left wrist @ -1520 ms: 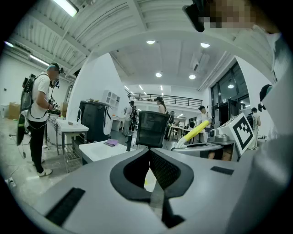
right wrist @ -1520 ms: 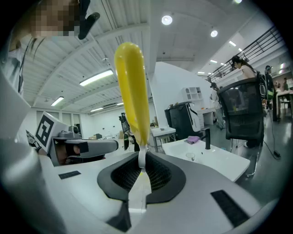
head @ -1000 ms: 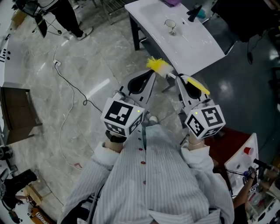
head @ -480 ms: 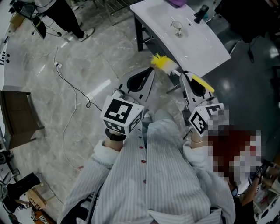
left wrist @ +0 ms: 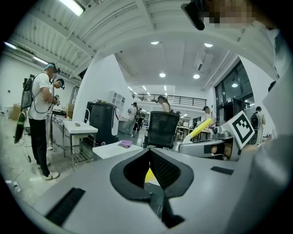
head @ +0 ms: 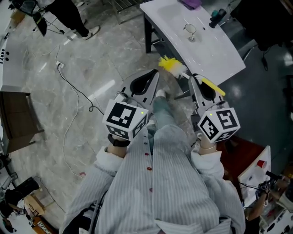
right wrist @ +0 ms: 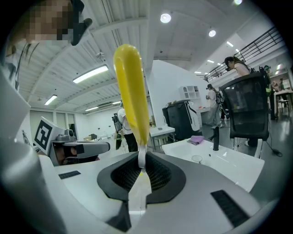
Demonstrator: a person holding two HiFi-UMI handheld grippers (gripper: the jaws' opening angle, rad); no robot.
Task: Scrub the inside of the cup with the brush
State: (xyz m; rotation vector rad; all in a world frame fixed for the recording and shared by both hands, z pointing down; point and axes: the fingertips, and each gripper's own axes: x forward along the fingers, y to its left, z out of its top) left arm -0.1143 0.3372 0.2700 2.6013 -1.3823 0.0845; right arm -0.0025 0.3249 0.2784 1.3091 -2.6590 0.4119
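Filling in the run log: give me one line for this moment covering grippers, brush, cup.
left gripper: jaws shut, empty | right gripper: jaws shut on brush | cup: on table, untouched | scrub: not begun

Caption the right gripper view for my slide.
Right gripper shut on the yellow brush, white table and cup ahead.

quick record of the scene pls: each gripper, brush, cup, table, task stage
left gripper: shut, empty
right gripper: shut on brush
brush: yellow handle and bristles, gripped at its white neck
cup: clear glass standing on the table, untouched
table: white, ahead of both grippers; purple cloth at its far end
task stage: scrubbing not yet begun
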